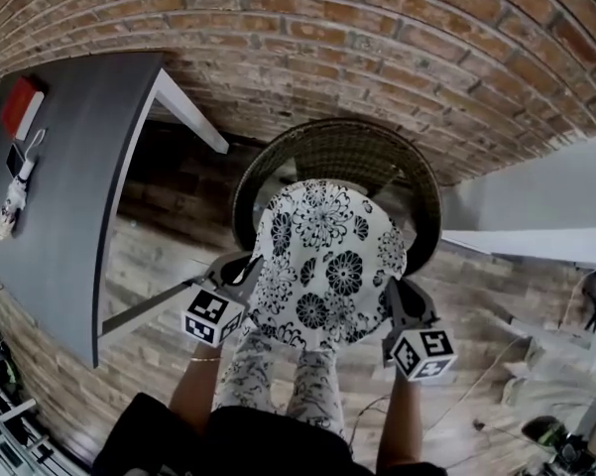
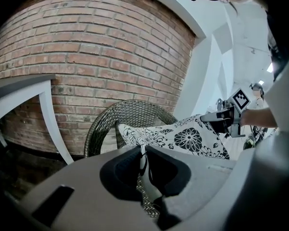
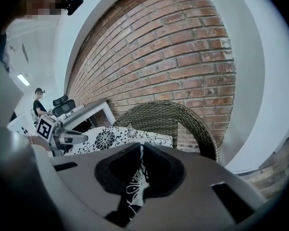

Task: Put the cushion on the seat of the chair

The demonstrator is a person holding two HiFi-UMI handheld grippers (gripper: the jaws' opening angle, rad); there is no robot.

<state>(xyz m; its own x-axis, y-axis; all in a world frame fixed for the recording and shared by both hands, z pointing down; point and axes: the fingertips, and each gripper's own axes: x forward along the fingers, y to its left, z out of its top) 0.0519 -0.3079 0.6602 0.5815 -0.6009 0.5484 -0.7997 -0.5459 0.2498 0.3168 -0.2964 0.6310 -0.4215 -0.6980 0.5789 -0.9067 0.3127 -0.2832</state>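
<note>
Black-and-white floral fabric cushion [image 1: 327,266] was held in the air between the two claws, in front of the person. Left claw [image 1: 246,274] was clenched on the cushion's left edge, with a fold of printed cloth pinched between its jaws in the left gripper view. Right claw [image 1: 395,300] was clenched on the opposite edge in the same way. The cushion lay roughly flat, its longer run pointing away from the person toward the rounded back of the dark woven wicker chair [image 1: 278,162]. The seat lay ahead of and below both claws. The cushion's far end overlapped the chair opening and its near end overhung the front, toward the person. How far above the seat it hung I could not judge, probably not yet resting. Neither hand was nearer. The move looked to be forward and down, both together.
</note>
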